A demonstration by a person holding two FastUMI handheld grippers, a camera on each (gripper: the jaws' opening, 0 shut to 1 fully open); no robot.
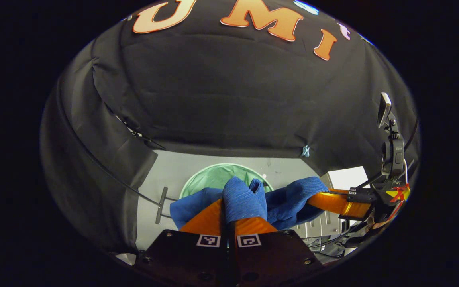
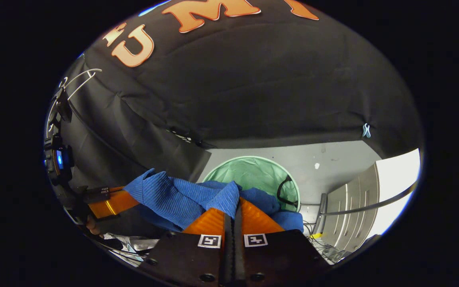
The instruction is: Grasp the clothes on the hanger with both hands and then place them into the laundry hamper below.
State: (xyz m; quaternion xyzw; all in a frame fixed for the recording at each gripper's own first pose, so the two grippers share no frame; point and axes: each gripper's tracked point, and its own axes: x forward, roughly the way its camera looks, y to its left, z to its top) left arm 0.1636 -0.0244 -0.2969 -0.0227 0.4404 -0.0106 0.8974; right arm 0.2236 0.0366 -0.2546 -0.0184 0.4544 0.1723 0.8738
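In the left gripper view, going left to right: grey floor (image 1: pixel 173 171) at 9 o'clock; green hamper (image 1: pixel 213 177) low in the middle, mouth open, partly hidden behind the cloth; blue cloth (image 1: pixel 245 199) bunched just above the left gripper (image 1: pixel 229 217), fingers pressed together with a fold of cloth pinched between; cloth stretching off toward 3 o'clock to the right gripper (image 1: pixel 325 201), its fingers closed on the far end.

In the right gripper view, going left to right: white hanger (image 2: pixel 80 77) up at 10 o'clock, bare, against the wall; left gripper (image 2: pixel 122 201) at 9 o'clock, clamped on one end of the cloth (image 2: pixel 173 199); cloth sagging across the middle; right gripper (image 2: pixel 235 209) at 6 o'clock, fingers together with a tuft of cloth nipped at the tips; hamper (image 2: pixel 257 173) just past the tips, near 12 o'clock of the gripper, black handle at its right rim; grey panels (image 2: pixel 353 199) at 3 o'clock.

Step in hand, most likely: cloth off the hanger, held up over the hamper by both ends, carrying on the way down.

Next move, as a guess: bring both ends lower and closer, right over the green mouth; then let go with both at once; careful with loose ends, could flop over the rim onto the floor.
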